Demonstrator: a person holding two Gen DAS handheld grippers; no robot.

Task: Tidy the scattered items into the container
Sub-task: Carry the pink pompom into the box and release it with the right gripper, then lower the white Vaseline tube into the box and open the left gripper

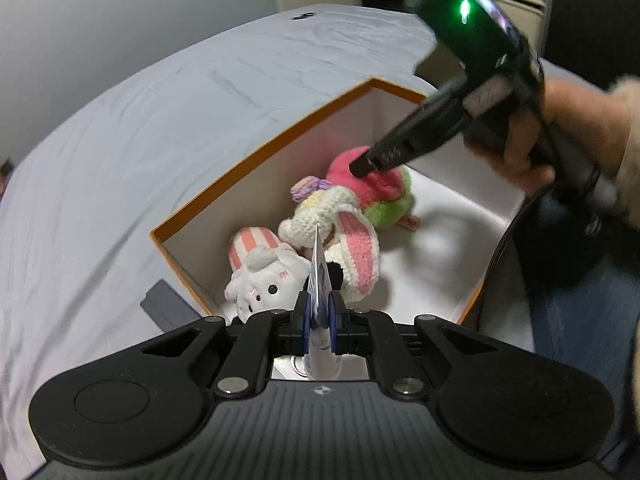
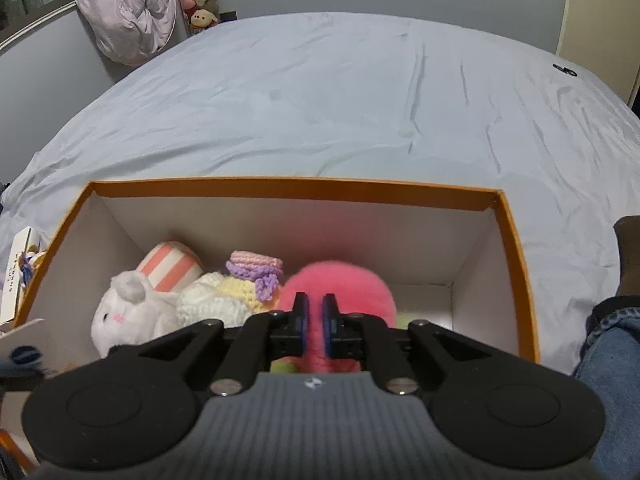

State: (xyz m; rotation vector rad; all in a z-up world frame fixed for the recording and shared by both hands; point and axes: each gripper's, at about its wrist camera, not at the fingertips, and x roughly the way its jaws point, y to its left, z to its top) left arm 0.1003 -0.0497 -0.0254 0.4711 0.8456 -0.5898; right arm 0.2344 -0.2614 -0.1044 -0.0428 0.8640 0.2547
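An orange box with white walls (image 1: 256, 160) (image 2: 296, 186) stands on a bed. Inside lie a white plush bunny with a striped hat (image 1: 260, 276) (image 2: 132, 312), a crochet bunny (image 1: 340, 220) (image 2: 224, 296) and a pink and green plush (image 1: 380, 184) (image 2: 344, 280). My left gripper (image 1: 320, 304) hovers over the box's near corner, shut on a white and blue tube (image 1: 320, 268) whose flat end sticks up. My right gripper (image 2: 315, 308) (image 1: 360, 168) reaches down into the box. Its pads stand a narrow gap apart, and pink fur fills that gap.
A wrinkled pale sheet (image 2: 320, 100) covers the bed around the box. A grey flat object (image 1: 168, 304) lies left of the box and a small dark item (image 2: 564, 70) far off. A hand (image 1: 560, 136) and a jeans leg (image 2: 612, 340) are at the right. A white packet (image 2: 16, 276) sits outside the left wall.
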